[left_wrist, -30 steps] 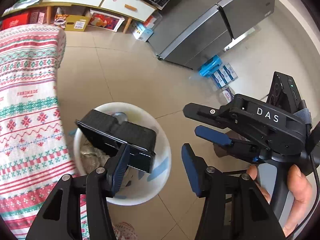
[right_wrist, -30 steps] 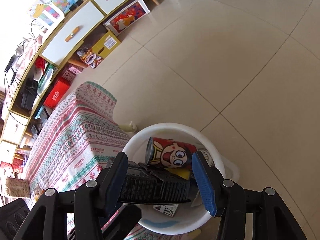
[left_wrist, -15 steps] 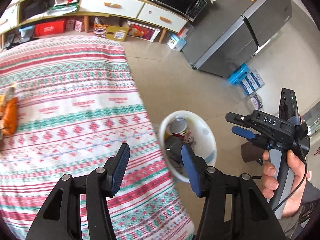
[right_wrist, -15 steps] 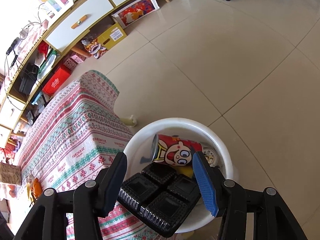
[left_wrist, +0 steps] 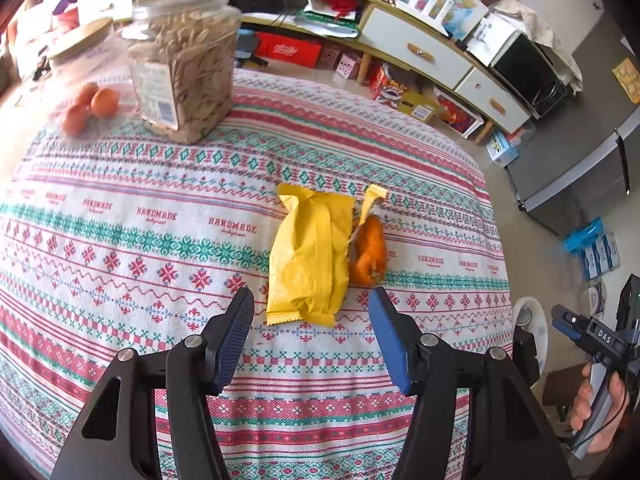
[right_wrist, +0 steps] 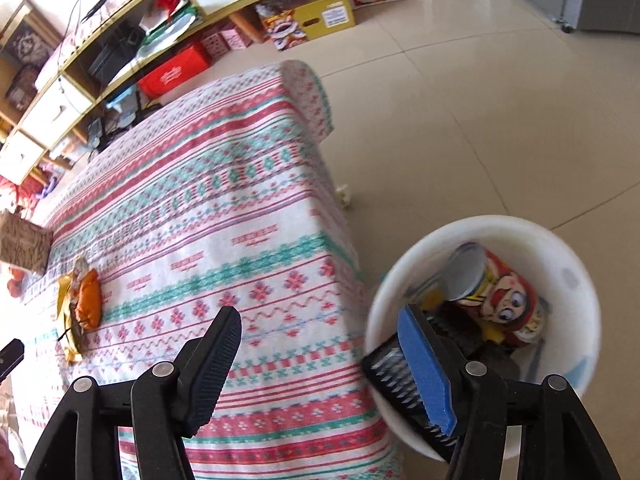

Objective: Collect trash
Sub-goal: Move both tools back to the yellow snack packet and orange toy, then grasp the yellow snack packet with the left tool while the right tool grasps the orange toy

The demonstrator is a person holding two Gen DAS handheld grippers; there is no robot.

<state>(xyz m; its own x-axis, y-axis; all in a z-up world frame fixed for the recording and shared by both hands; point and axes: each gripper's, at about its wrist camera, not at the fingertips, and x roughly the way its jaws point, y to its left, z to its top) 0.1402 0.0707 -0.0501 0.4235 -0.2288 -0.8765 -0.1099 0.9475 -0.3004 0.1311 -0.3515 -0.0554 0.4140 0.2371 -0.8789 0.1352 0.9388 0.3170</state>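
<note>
Item: yellow wrapper (left_wrist: 306,254), one, crumpled foil pouch lying flat on the patterned tablecloth (left_wrist: 120,240), near the table's middle; next for collection by judgement. Touching its right edge: one orange snack packet (left_wrist: 370,252), torn open, a yellow strip sticking up from it.

Left gripper (left_wrist: 310,336): jaws released and just opening wider, nothing between them; poised just short of the wrapper's near end, pads (left_wrist: 236,336) straddling its width.

Handling note: come down over the wrapper's middle, pinch across the short side, and keep the right pad clear of the orange packet unless both are meant to go at once. Foil is likely to slip; close fully before lifting.

Right gripper (right_wrist: 320,364): jaws released and just opening, empty, over the table edge beside the bin.

White bin (right_wrist: 576,280): one, on the floor against the table's corner. Holds one black ridged tray (right_wrist: 390,376) leaning on the rim and one cartoon-printed can (right_wrist: 496,292).

Not trash, by judgement: one clear jar (left_wrist: 184,60) of snacks; three orange fruits (left_wrist: 90,106) in a clear bag.
</note>
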